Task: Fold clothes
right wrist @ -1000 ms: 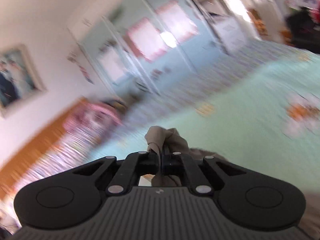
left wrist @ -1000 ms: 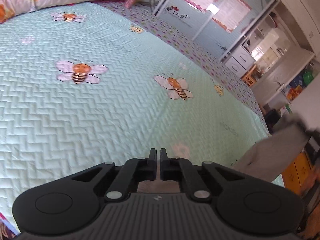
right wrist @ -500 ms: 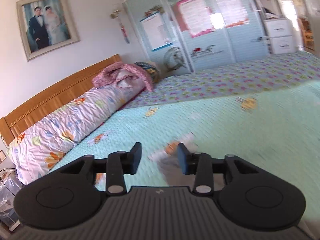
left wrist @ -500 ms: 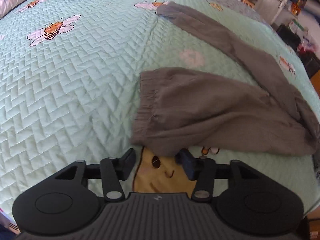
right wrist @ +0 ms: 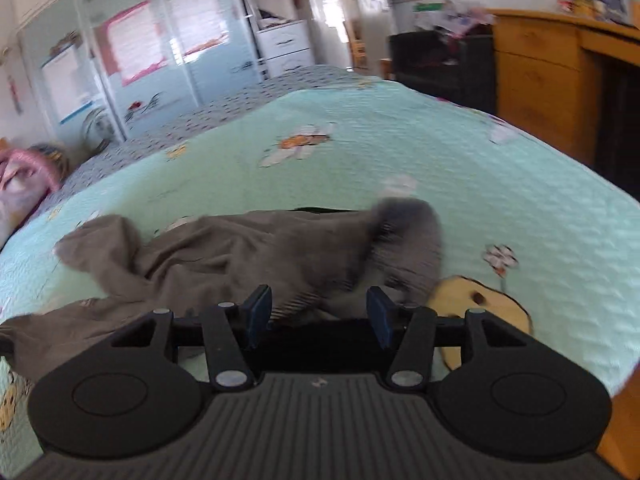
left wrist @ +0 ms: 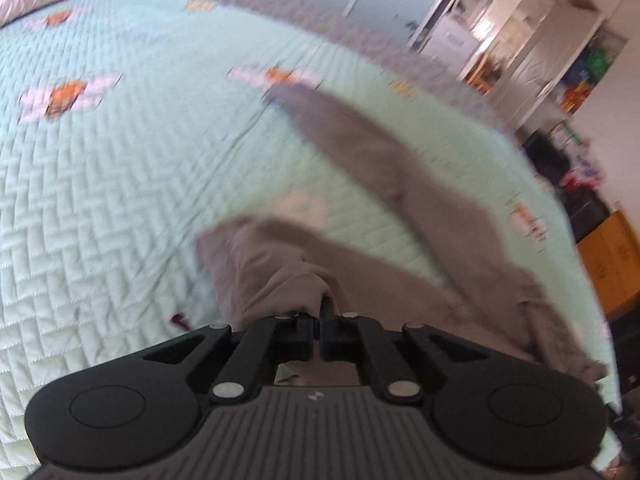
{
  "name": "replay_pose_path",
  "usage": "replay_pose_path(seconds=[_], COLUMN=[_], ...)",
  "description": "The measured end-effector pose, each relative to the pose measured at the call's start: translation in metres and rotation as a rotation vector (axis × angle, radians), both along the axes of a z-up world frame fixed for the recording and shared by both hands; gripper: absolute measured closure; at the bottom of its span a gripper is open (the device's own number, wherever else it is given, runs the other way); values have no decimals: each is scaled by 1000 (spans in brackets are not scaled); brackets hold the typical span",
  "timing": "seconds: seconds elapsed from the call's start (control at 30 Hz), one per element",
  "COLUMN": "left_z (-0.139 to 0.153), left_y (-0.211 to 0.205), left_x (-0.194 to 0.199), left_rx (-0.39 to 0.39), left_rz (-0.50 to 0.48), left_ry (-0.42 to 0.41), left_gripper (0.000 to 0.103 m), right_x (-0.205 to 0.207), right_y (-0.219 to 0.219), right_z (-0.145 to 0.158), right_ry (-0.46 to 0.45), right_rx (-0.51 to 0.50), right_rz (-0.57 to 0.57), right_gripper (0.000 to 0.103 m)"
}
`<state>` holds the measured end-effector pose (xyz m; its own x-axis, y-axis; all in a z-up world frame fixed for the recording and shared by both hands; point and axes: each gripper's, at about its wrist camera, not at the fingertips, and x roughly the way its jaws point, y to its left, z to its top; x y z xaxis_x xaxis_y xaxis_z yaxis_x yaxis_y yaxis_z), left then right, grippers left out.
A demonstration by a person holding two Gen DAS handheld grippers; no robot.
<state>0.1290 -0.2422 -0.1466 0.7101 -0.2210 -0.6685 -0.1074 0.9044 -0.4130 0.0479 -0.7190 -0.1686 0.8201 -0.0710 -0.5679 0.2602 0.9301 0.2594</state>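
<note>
A wide bed covered in a mint-green quilted bedspread (left wrist: 120,200) stitched in a herringbone pattern with orange-and-white bee motifs is filling both views. Beyond its far edge, pale blue sliding wardrobe doors (right wrist: 132,64) with pink-framed panels are standing against the wall, and an orange-brown wooden cabinet (right wrist: 536,68) is standing off the bed's right side in the right wrist view.

A pair of grey-brown soft fabric trousers (right wrist: 240,256) is lying spread on the bedspread near its close edge. In the left wrist view one leg is stretching away toward a bee motif, while the other leg is running across nearer the camera, with its gathered end bunching up just ahead of the left gripper (left wrist: 320,322). In the right wrist view the cloth is lying rumpled, one part raised and blurred at the right.

The left gripper's jaws are pressing together on a fold of the trousers, the cloth rising in a hump right above the pinch. The right gripper (right wrist: 320,308) is hovering just above the near edge of the trousers; its jaws have just been opening and are standing moderately wide, with nothing gripped between the blue pads (right wrist: 256,308).

A yellow cartoon patch (right wrist: 480,308) on the bedspread is showing just beside the right jaw.
</note>
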Motion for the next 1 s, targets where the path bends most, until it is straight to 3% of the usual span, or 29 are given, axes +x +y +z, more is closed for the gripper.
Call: replay_pose_path(seconds=[0.1,0.2,0.33,0.4,0.47,0.57,0.7,0.77,0.87,1.0], left_z=[31,57,83,95,105,119,149,163,167,119], left_y=[-2,-4,-4,-2,4,16,47,63,79,87], left_x=[-6,-13,-26,-34,-42,-50,-59,-62,-58,-16], left_rx=[-72,-118,-138,-133,-139,-139,-116,-87,-18,25], left_rz=[12,38,65,88,114,163,294,366,473,434], left_ry=[-65,-123,-182,-213,-238,-274,-363,-403,-398,-200], left_gripper=[102,102,103,102,102,102,102,102,102,101], right_x=[4,14,36,41,43,40,19,12,16,30], right_y=[6,21,42,53,57,40,-18,-43,-75,-108], right_z=[-5,-8,-19,-24,-23,0,62,85,91,50], right_ry=[-12,-18,44,41,21,-46,-258,-344,-356,-212], right_rx=[10,-20,-146,-225,-248,-86,386,499,566,531], right_rz=[52,155,208,243,274,281,290,313,291,97], right_gripper=[47,33,32,46,92,94,95,96,97,94])
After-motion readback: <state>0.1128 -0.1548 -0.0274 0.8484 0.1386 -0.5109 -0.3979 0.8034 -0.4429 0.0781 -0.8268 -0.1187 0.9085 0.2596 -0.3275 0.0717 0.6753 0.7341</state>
